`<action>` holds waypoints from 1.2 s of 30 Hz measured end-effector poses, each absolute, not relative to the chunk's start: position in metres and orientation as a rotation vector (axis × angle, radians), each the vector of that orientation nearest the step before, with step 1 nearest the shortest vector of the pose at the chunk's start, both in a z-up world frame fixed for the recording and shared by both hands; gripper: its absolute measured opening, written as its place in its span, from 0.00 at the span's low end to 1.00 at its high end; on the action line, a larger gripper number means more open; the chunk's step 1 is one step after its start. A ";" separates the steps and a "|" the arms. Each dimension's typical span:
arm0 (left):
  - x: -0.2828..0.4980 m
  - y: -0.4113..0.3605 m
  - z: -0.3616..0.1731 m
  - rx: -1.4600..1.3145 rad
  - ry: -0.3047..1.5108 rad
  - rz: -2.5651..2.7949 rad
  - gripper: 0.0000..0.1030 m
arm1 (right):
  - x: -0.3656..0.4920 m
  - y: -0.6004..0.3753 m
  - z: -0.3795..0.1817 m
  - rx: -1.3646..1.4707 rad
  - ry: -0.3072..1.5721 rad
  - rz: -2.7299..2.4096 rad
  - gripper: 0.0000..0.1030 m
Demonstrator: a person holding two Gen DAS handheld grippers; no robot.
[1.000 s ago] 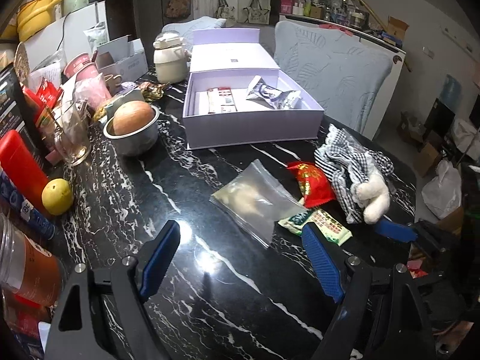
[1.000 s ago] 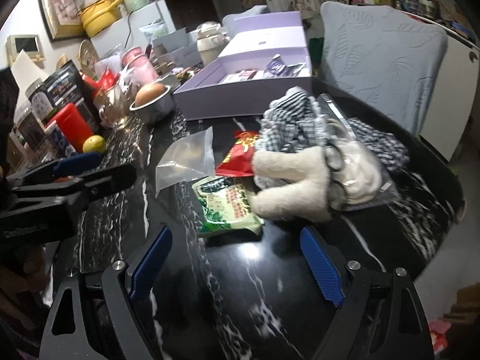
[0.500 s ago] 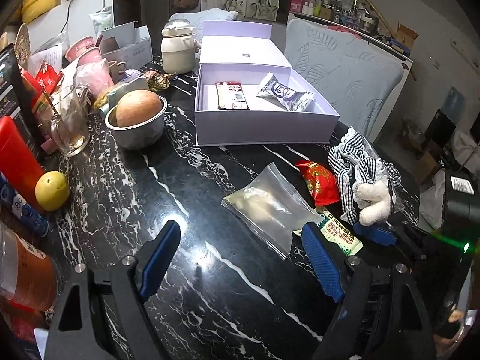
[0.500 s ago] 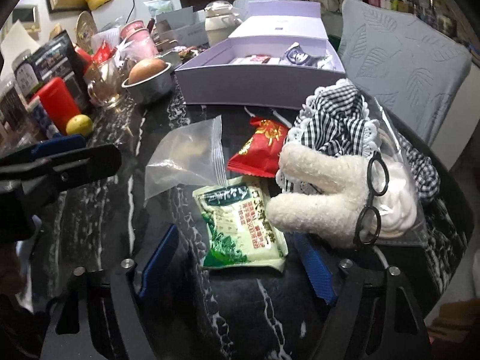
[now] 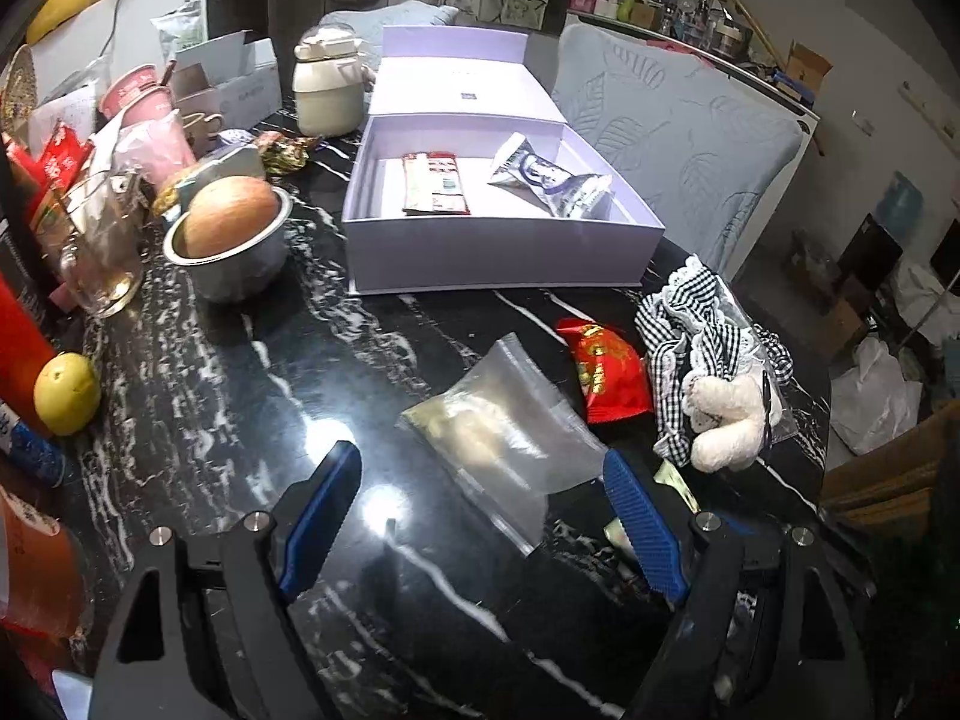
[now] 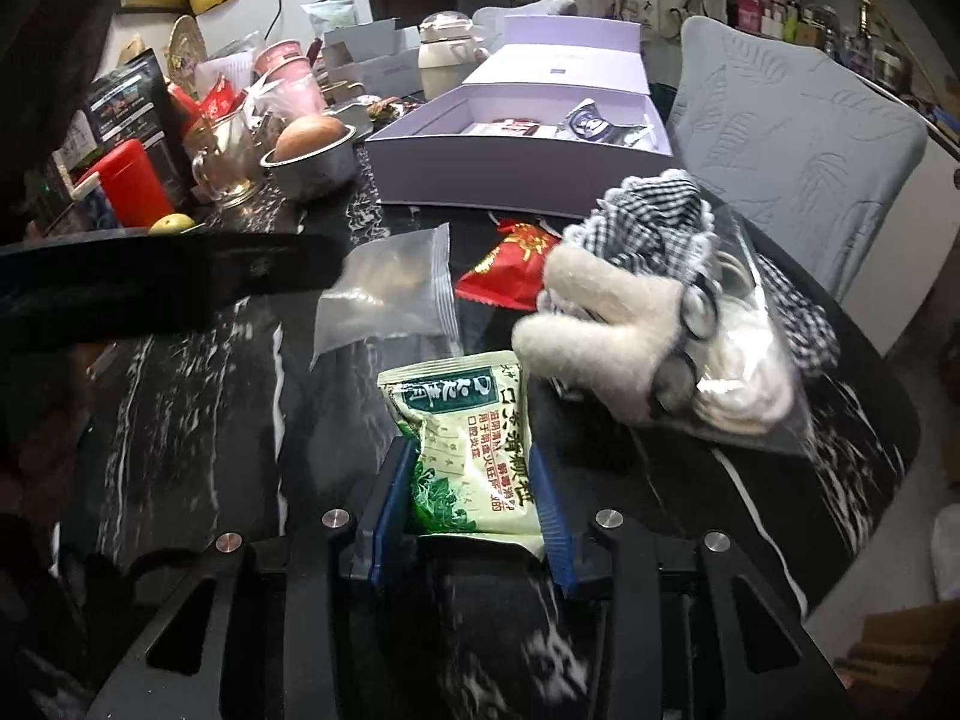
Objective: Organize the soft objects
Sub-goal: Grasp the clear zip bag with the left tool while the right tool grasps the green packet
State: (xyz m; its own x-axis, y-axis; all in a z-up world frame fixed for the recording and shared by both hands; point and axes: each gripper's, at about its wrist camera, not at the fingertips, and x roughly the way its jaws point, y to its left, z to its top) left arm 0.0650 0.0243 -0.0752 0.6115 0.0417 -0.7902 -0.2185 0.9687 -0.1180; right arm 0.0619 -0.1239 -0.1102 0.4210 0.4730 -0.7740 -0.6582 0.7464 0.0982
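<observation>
Across a black marble table [image 5: 198, 396] veined in white, we note clutter along the far left: a metal bowl [image 5: 231, 261] holding a brown round fruit, a glass mug [image 5: 99, 240], a yellow citrus [image 5: 66, 393], a cream jar [image 5: 327, 90]. Mid-table sits an open lavender box [image 5: 498, 246], lid raised, two packets inside. Behind it, a grey leaf-patterned chair back [image 5: 678, 138]; beyond, shelves of bottles and hanging bags.

Our right gripper [image 6: 474, 495] is closing its blue pads on the green packet [image 6: 468, 438], which lies between them at the near edge. Our left gripper [image 5: 480, 504] stands wide apart and empty above a clear zip bag [image 5: 510, 426]. Just beside lie a red packet [image 5: 609, 372] and a bagged plush toy in checked cloth [image 6: 636, 312].
</observation>
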 end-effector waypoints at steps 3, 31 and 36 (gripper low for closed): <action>0.076 0.018 -0.079 -0.207 0.918 0.145 0.81 | 0.056 -0.133 -0.107 -0.219 0.892 0.710 0.38; 0.107 0.018 -0.115 -0.237 1.003 0.150 0.31 | 0.067 -0.183 -0.101 -0.070 0.892 0.653 0.38; 0.090 0.007 -0.100 -0.199 0.950 0.131 0.28 | 0.065 -0.187 -0.103 -0.047 0.887 0.654 0.38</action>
State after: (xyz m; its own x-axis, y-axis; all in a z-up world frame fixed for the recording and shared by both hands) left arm 0.0895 0.0068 -0.0997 0.5755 0.0240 -0.8175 -0.1988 0.9737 -0.1114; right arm 0.0645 -0.1874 -0.1031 0.4518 0.5104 -0.7317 -0.5480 0.8060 0.2238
